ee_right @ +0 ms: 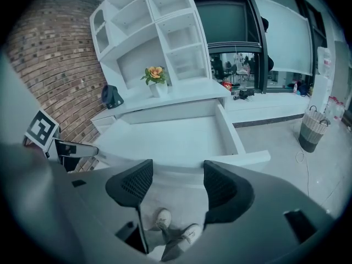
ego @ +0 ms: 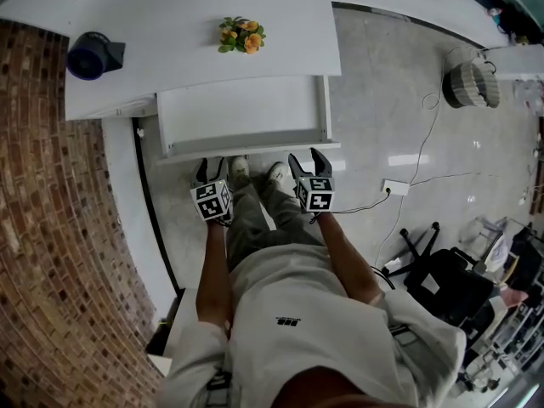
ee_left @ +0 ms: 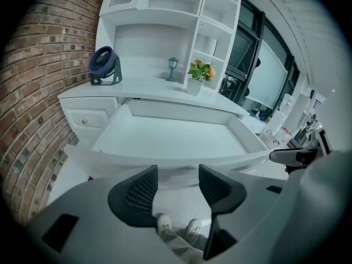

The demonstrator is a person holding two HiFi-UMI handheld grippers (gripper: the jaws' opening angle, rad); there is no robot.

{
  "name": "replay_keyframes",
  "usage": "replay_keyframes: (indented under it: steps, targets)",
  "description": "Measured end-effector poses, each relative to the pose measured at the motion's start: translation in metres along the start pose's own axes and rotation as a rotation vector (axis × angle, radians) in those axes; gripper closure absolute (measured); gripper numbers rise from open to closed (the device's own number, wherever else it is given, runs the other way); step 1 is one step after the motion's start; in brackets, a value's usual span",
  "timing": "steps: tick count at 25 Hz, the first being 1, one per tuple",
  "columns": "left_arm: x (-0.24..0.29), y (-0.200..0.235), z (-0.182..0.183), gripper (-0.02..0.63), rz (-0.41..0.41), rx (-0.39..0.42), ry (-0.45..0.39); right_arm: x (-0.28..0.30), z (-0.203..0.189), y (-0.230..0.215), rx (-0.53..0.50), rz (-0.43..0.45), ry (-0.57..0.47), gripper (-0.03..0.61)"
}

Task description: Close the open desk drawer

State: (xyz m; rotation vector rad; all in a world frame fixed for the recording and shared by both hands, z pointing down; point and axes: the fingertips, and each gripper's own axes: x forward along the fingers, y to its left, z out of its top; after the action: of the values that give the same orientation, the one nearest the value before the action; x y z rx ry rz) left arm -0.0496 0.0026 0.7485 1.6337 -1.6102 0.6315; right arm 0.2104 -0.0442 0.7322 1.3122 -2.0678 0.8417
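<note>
The white desk drawer [ego: 246, 113] is pulled far out from under the white desk [ego: 195, 41], and its inside is bare. Its front panel [ego: 255, 150] faces me. My left gripper [ego: 211, 170] stands open just before the left part of that panel, nothing between its jaws. My right gripper [ego: 308, 160] is open too, at the right part of the panel. In the left gripper view the drawer front [ee_left: 176, 161] runs just above the fingertips [ee_left: 143, 180]. In the right gripper view the front panel [ee_right: 242, 159] lies close beyond the jaws.
On the desk stand a dark fan [ego: 92, 55] and a pot of orange flowers [ego: 242, 35]. A brick wall [ego: 42, 228] runs along the left. A woven basket [ego: 472, 83], a power strip with cable [ego: 393, 187] and a black chair [ego: 450, 283] are on the floor at right.
</note>
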Motion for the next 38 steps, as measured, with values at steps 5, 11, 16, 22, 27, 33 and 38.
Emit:
replay_keyframes:
  steps: [5,11,16,22,27,33,38]
  targets:
    - [0.005,0.001,0.006,0.367,-0.011,0.035,0.003,0.007,0.002,-0.004,0.006,-0.025,-0.002,0.299]
    - [0.012,0.004,0.015,0.37,-0.028,0.073,0.01,0.017,0.012,-0.006,0.003,-0.048,-0.006,0.301]
    - [0.017,0.005,0.022,0.377,-0.034,0.082,0.013,0.023,0.021,-0.008,-0.003,-0.058,-0.004,0.301]
    - [0.024,0.006,0.032,0.382,-0.041,0.093,0.015,0.03,0.03,-0.009,0.002,-0.059,-0.007,0.301]
    - [0.027,0.007,0.036,0.388,-0.04,0.095,0.02,0.033,0.036,-0.011,0.001,-0.066,-0.005,0.301]
    - [0.03,0.008,0.042,0.393,-0.041,0.09,0.022,0.038,0.04,-0.013,0.008,-0.072,-0.007,0.301]
    - [0.033,0.009,0.045,0.396,-0.044,0.091,0.023,0.04,0.043,-0.014,0.005,-0.077,0.0,0.302]
